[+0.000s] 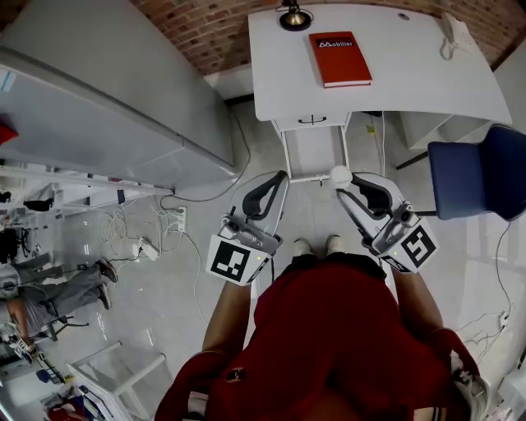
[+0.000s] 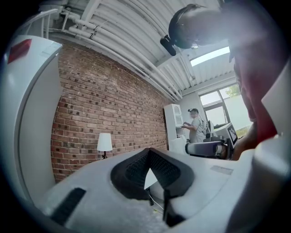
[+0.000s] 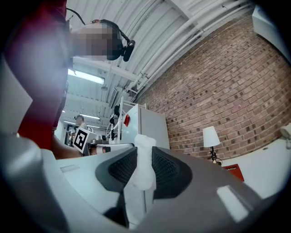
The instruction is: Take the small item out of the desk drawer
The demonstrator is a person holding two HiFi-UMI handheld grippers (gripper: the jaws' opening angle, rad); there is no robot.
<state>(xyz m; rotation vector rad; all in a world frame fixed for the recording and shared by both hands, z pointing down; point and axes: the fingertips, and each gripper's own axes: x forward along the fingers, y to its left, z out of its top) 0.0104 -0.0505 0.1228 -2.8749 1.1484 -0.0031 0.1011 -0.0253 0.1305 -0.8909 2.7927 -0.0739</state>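
Our right gripper [image 1: 346, 182] is clamped on the small white item [image 3: 143, 166], whose rounded top pokes out past the jaw tips. Its lower part is buried between the pads, so we cannot make out what it is. Our left gripper [image 2: 149, 155], just beside the right, holds nothing, its tips touching. Ahead of both stands the desk [image 1: 411, 78] with its drawer [image 1: 312, 121]; whether that is shut we cannot tell. The lamp [image 1: 294, 16] beyond is cut off.
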